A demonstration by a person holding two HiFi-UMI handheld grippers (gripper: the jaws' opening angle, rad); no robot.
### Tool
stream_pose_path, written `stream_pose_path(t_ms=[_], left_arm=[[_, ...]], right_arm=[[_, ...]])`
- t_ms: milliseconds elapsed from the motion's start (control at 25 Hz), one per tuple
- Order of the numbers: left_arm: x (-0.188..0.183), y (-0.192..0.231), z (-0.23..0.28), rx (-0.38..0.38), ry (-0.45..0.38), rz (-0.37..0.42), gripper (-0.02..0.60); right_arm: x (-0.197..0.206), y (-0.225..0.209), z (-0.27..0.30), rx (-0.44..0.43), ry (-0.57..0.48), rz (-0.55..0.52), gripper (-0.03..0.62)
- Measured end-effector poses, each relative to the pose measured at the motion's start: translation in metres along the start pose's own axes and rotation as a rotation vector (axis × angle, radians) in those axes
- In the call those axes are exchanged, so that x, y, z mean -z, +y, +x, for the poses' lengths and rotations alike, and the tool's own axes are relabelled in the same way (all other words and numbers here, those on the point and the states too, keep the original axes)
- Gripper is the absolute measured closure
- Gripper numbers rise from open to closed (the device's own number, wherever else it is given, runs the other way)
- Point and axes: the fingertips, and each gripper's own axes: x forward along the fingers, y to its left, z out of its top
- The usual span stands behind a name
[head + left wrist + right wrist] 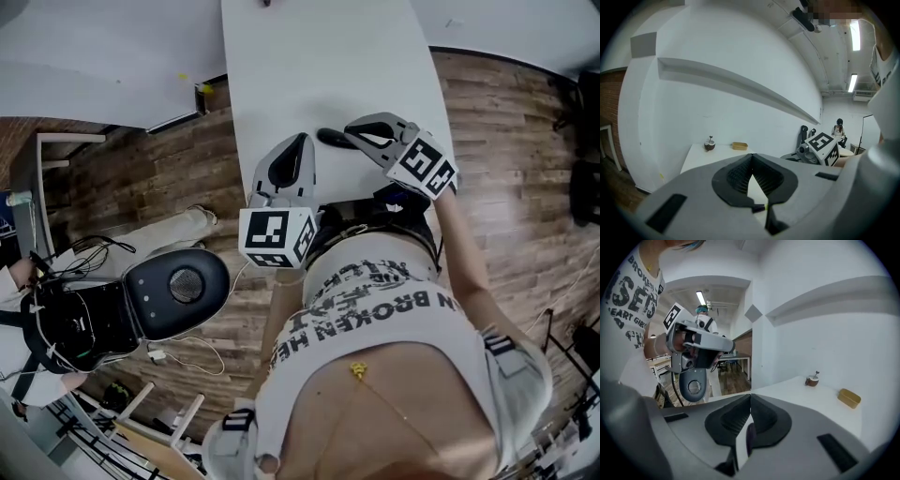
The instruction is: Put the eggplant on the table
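On white tabletop [319, 56], dark purple eggplant [331, 138] lying crosswise at right gripper [354, 131] tips, farther from left gripper [301, 141]; both jaw pairs closed, empty.

We see the eggplant [332, 138] as a small, dark, elongated shape that looks almost black from the head view. It appears to lie flat on the table [309, 66], with its long axis running across the table's width. It sits about midway between the two long edges, in the part of the table nearest us. In the right gripper view we catch only a narrow strip of its glossy, deep purple skin [749, 437], so we cannot make out its stem end. The table is long, with a plain white, matte top and a curved right edge, and it stands on a wooden floor.
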Motion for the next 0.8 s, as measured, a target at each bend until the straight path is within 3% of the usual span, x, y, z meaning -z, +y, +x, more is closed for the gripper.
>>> stream_pose_path(t_ms=[520,800], left_arm=[[-0.033,-0.009,0.026,0.062,-0.094,0.047,0.577],[-0.063,-0.04,0.014,0.08,-0.161,0.075,0.577]], right_arm=[[-0.086,-0.011,-0.038,-0.005,-0.353,0.08,0.585],[-0.124,0.0,-0.089,0.015,-0.515,0.075,0.586]])
